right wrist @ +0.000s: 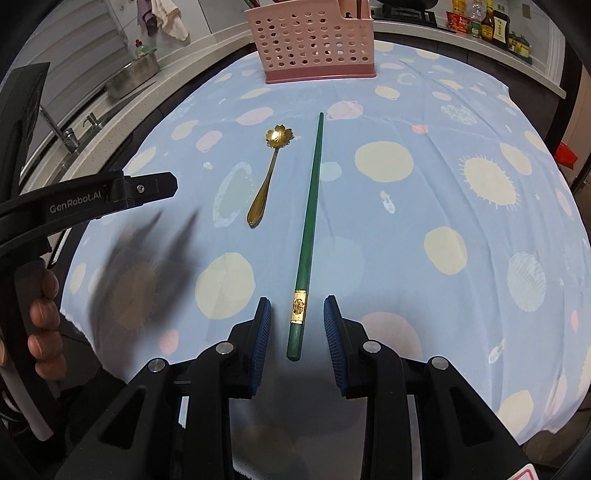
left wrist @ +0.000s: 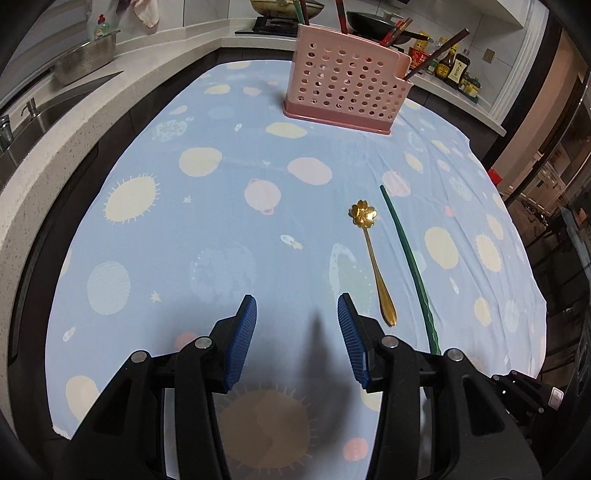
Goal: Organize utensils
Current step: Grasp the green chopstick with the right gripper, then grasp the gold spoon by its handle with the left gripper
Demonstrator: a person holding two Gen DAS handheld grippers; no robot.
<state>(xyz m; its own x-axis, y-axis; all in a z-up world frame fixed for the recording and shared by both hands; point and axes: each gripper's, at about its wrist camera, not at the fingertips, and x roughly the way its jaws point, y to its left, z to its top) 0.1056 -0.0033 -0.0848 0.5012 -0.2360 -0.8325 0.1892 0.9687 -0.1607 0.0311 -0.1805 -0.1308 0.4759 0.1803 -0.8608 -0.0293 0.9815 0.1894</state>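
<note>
A green chopstick [right wrist: 312,206] with a gold band lies lengthwise on the blue spotted cloth [right wrist: 424,229]. Its thick near end sits between the blue pads of my right gripper [right wrist: 297,300], with a gap on each side, so the gripper is open around it. A gold flower-bowled spoon [right wrist: 267,173] lies just left of the chopstick. My left gripper [left wrist: 297,299] hovers open over bare cloth, with the spoon [left wrist: 373,258] and chopstick [left wrist: 410,266] to its right. A pink perforated utensil holder [left wrist: 343,85] stands at the far end, with several chopsticks in it.
A stone counter with a sink [left wrist: 37,118] and a metal colander [left wrist: 86,61] runs along the left. Sauce bottles [left wrist: 450,66] and a wok [left wrist: 376,22] stand behind the holder. A hand [right wrist: 44,314] grips the left tool at the left edge.
</note>
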